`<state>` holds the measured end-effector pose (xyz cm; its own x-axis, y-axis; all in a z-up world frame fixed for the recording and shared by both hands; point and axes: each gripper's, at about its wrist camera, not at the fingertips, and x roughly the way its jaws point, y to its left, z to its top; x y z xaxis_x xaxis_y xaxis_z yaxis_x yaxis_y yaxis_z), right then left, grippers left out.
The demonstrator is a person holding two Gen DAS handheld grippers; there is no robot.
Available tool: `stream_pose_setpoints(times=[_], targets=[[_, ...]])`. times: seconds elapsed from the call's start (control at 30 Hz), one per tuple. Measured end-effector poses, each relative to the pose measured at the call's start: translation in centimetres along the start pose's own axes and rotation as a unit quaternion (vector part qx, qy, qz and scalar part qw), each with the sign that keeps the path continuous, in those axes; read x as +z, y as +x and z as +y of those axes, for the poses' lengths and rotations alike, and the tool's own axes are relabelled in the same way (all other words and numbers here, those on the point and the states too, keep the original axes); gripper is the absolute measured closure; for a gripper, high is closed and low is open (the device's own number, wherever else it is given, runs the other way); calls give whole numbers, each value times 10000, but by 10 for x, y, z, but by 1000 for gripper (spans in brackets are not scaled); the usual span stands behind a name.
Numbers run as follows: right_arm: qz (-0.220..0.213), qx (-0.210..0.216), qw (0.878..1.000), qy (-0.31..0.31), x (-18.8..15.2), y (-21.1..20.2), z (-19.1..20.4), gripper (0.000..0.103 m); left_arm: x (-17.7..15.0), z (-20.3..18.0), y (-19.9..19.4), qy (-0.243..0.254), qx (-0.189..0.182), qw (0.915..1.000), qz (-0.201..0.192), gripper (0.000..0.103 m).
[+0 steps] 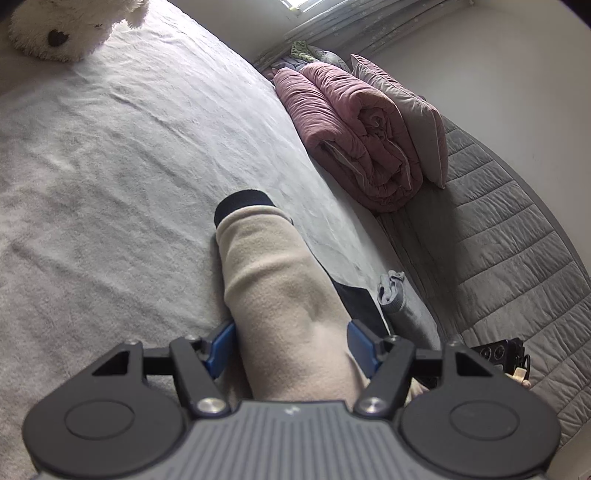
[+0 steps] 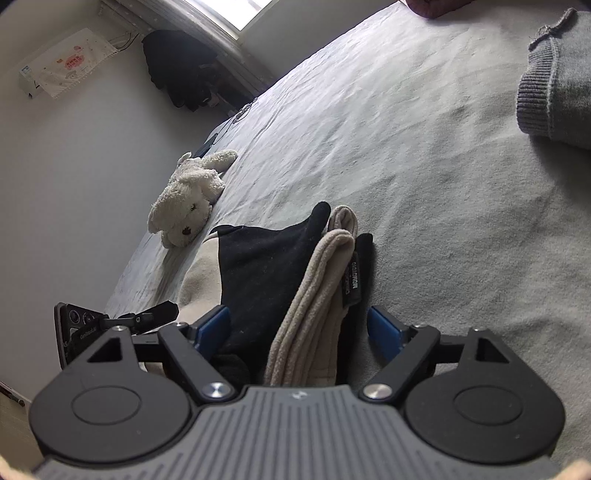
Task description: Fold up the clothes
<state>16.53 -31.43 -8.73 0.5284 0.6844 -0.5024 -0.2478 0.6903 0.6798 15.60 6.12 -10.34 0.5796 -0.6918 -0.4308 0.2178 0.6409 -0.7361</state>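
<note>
Left gripper: jaws spread wide, blue pads on either side of a beige fleece sleeve that runs between them toward 12 o'clock. Can't tell whether the pads actually touch the fabric; it doesn't look pinched. The sleeve ends in a black cuff, which lies on the pale sheet.

Right gripper: also spread, not clamped. A bunched stack of the same garment sits between its pads, black panel on the 9 o'clock side, folded beige layers in the middle and a black edge with a printed label at 3 o'clock. The right-hand pad stands clear of the cloth; the left-hand pad looks right against the black panel.

Left wrist view:
- white plush toy at 11 o'clock on the sheet
- rolled pink quilt at 1 o'clock, grey pillow leaning behind it
- grey quilted mattress cover at 3 o'clock
- grey knit garment just beside the sleeve at 3 o'clock

Right wrist view:
- same plush toy at 10 o'clock near the bed edge
- grey knit piece with ribbed hem at 2 o'clock, well apart from the gripped stack
- black phone-like device on a mount at 9 o'clock
</note>
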Motion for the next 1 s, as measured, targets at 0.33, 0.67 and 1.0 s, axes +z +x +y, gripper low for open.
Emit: stream_pose_setpoints(times=[0.33, 0.67, 1.0], targets=[[-111, 236, 9994, -226, -4, 19, 9, 27, -7, -15, 12, 268, 271, 9985, -398, 55], [-1279, 259, 9914, 93, 9, -31, 10, 54, 15, -54, 27, 179, -75, 9978, -632, 65], [-3498, -905, 9324, 108, 3, -119, 12, 54, 35, -158, 134, 1067, -1052, 9885, -181, 65]])
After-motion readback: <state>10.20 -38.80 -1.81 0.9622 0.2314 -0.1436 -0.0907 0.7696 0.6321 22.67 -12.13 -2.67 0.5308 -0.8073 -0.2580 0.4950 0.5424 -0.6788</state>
